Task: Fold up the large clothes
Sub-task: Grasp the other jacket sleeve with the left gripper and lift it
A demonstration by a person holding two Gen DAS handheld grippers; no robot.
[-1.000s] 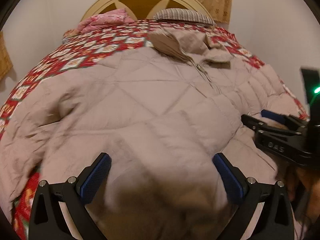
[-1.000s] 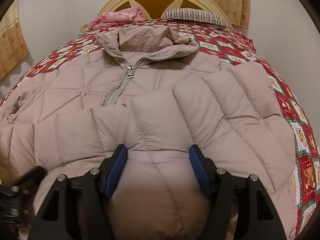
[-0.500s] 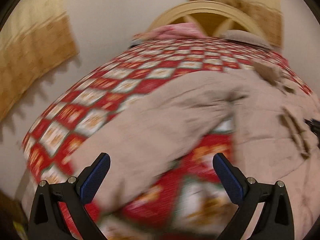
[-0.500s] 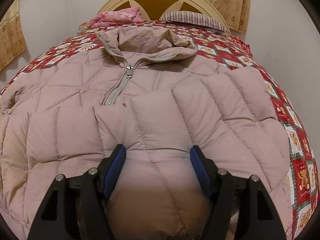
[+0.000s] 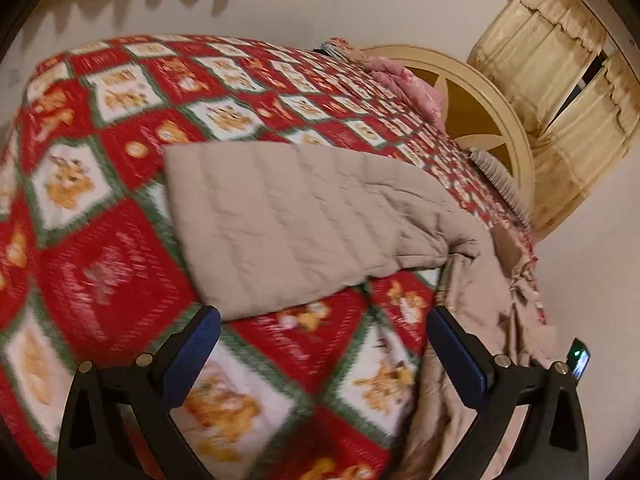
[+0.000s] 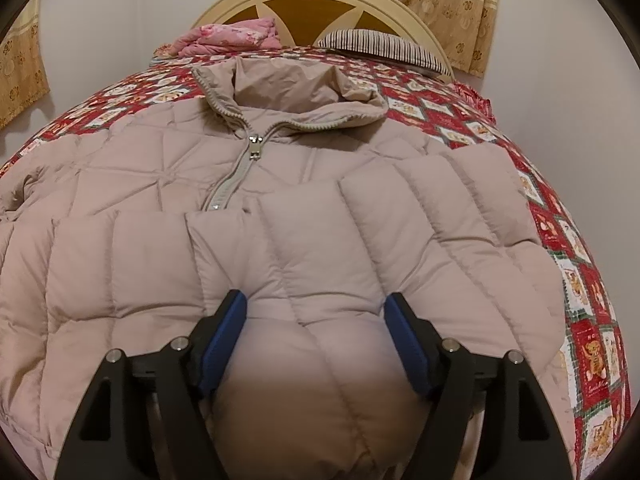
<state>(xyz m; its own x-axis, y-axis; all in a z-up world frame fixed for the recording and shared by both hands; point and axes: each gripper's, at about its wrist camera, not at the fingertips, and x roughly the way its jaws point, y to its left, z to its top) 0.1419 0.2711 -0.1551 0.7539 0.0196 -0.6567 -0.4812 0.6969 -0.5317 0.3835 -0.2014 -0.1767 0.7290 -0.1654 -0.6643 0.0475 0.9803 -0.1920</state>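
Observation:
A beige quilted puffer jacket (image 6: 320, 184) lies front up on the bed, zipped, with its collar at the far end. One sleeve (image 6: 400, 232) is folded across the chest. My right gripper (image 6: 314, 336) bears down on that sleeve. Its jaws are opening, puffy fabric bulges between the pads, and the sleeve rests on the jacket. In the left wrist view the other sleeve (image 5: 288, 228) stretches out flat over the quilt. My left gripper (image 5: 324, 344) hovers just short of its lower edge, open wide with only quilt below it.
The red, white and green patchwork quilt (image 5: 100, 168) covers the bed. A cream headboard (image 6: 308, 4), a pink folded cloth (image 6: 232, 36) and a striped pillow (image 6: 384, 48) lie at the far end. Yellow curtains (image 5: 560, 80) hang on pale walls.
My left gripper swung away from the jacket's body to the outstretched sleeve and rolled, so the bed looks tilted. The right gripper stayed put and its jaws widened a little.

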